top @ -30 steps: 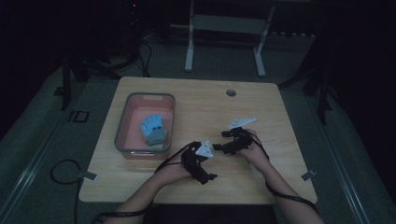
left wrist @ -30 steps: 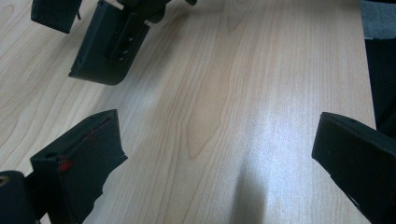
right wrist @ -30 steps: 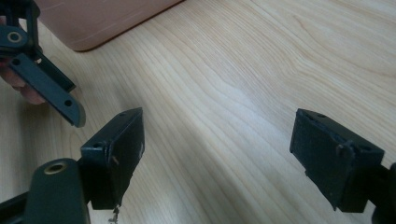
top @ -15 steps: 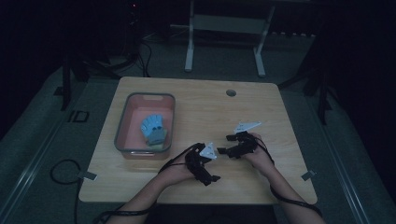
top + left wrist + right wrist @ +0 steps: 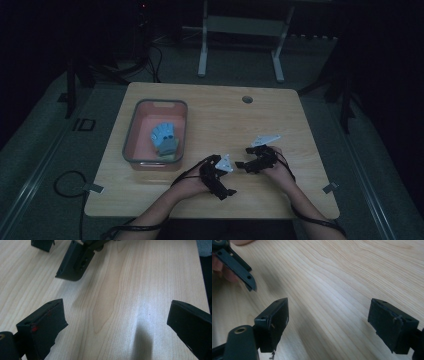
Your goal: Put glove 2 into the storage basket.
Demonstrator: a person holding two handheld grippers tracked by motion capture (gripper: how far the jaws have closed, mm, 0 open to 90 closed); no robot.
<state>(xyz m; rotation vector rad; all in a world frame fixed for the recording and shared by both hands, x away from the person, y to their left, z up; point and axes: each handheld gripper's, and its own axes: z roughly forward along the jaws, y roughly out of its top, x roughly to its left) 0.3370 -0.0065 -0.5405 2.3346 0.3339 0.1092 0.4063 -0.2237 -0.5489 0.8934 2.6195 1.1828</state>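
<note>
Both tools, left tool and right tool, now sit lower on the surface, nearer us than a second ago, jaws spread and empty. We judge the glove delivered: it lies in the bin.

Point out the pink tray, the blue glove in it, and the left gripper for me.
Pink plastic tray with grey rim (image 5: 131,131): high view, left wall.
Blue fabric glove (image 5: 162,134): high view, palm.
Black left gripper (image 5: 226,177): high view, between its open jaws.
</note>
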